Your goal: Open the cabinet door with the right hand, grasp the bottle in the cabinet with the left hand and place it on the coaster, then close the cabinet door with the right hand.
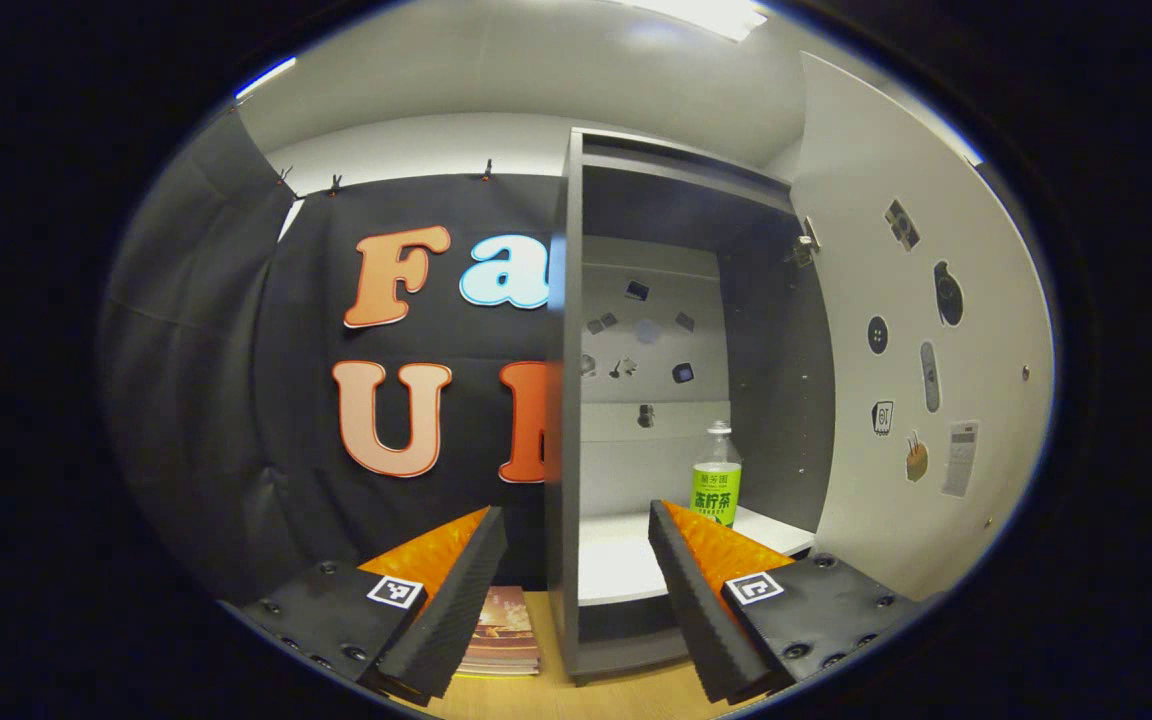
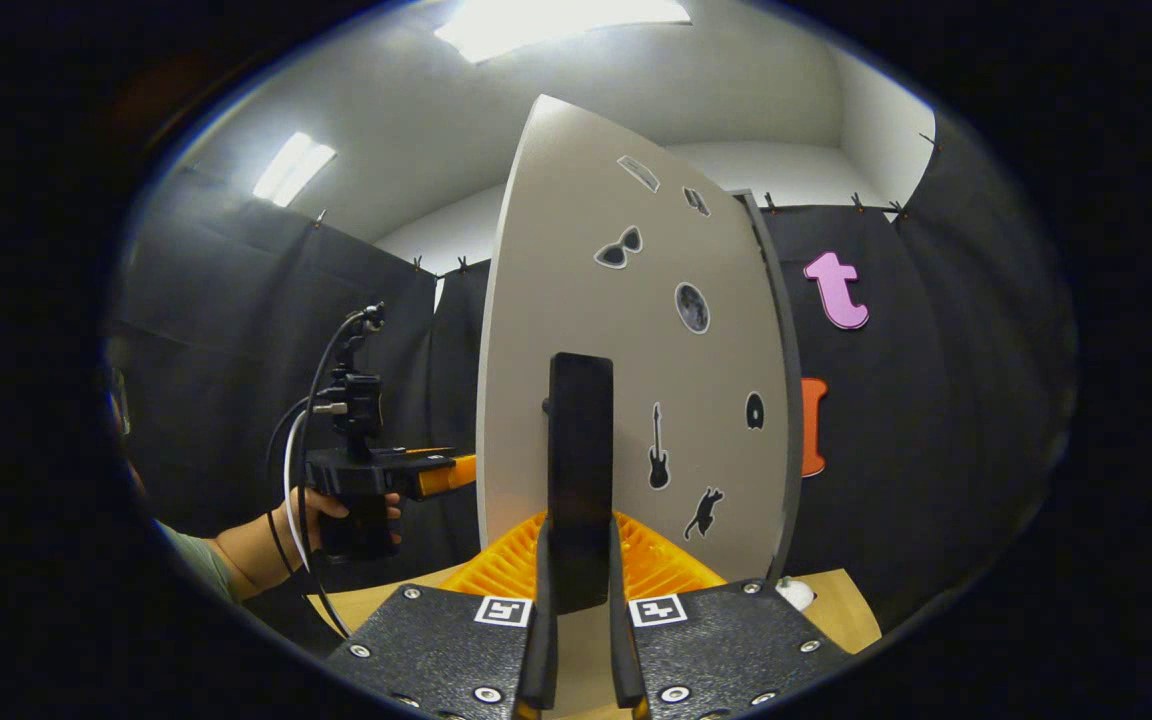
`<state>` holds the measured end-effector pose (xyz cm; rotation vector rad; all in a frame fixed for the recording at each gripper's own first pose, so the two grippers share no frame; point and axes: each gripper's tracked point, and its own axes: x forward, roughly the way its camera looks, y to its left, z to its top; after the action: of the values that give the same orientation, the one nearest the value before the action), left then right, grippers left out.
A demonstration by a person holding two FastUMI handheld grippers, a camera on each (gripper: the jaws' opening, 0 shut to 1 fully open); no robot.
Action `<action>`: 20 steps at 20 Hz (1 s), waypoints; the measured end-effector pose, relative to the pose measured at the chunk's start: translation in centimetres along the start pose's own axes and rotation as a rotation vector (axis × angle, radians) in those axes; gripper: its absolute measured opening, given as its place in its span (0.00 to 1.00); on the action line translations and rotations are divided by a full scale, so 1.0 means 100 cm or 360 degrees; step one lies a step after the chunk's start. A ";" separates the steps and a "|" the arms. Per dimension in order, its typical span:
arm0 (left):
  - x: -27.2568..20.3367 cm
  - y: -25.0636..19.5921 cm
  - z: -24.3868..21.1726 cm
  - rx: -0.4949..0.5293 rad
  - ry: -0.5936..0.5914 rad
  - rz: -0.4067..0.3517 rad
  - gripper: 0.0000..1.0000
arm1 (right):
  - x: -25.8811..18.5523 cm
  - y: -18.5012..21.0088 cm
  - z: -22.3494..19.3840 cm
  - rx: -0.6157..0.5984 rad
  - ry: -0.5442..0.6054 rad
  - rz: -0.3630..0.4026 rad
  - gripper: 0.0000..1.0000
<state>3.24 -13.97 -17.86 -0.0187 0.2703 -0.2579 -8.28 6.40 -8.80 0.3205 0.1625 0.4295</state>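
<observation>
Landmark: the tall grey cabinet [image 1: 566, 400] with its white sticker-covered door [image 1: 921, 350] swung wide
Door handle: a black upright bar handle [image 2: 579, 470] on the door's outer face, pinched between the right gripper [image 2: 578, 580], whose two fingers press on it from either side; judged, this grip is what keeps the door held open and out of the reach path
Bottle: a clear plastic bottle with a green label and white cap [image 1: 716, 475] stands upright on the cabinet's white shelf [image 1: 626, 560], toward the hinge side (easy to reach now that the door is clear)
Left gripper: the left gripper [image 1: 576, 545] sits in front of the cabinet opening, fingers spread wide with nothing between them, aimed at the shelf, seemingly ready to take the bottle
Beside the cabinet: a reddish booklet [image 1: 504, 625] lies on the wooden table [image 1: 556, 695], just left of the cabinet's base
</observation>
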 end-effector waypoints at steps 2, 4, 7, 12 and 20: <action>0.015 -0.021 -0.009 -0.0011 0.0018 -0.0054 0.94 | -0.007 -0.016 0.003 0.0000 -0.0020 -0.0045 0.21; 0.031 -0.040 -0.019 -0.0011 0.0043 -0.0096 0.94 | -0.024 -0.036 0.007 0.0005 -0.0031 -0.0085 0.21; 0.054 -0.069 -0.035 -0.0014 0.0089 -0.0147 0.96 | -0.047 -0.060 0.008 -0.0017 -0.0047 -0.0140 0.21; 0.094 -0.105 -0.064 -0.0044 0.0172 -0.0220 0.94 | -0.065 -0.083 0.010 -0.0030 -0.0053 -0.0203 0.20; 0.160 -0.146 -0.103 -0.0060 0.0262 -0.0269 0.95 | -0.063 -0.089 0.011 0.0025 -0.0077 -0.0209 0.20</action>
<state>11.79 -31.96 -31.26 -0.0579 0.4380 -0.4231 -10.30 -4.26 -10.21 0.3331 0.1388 0.2907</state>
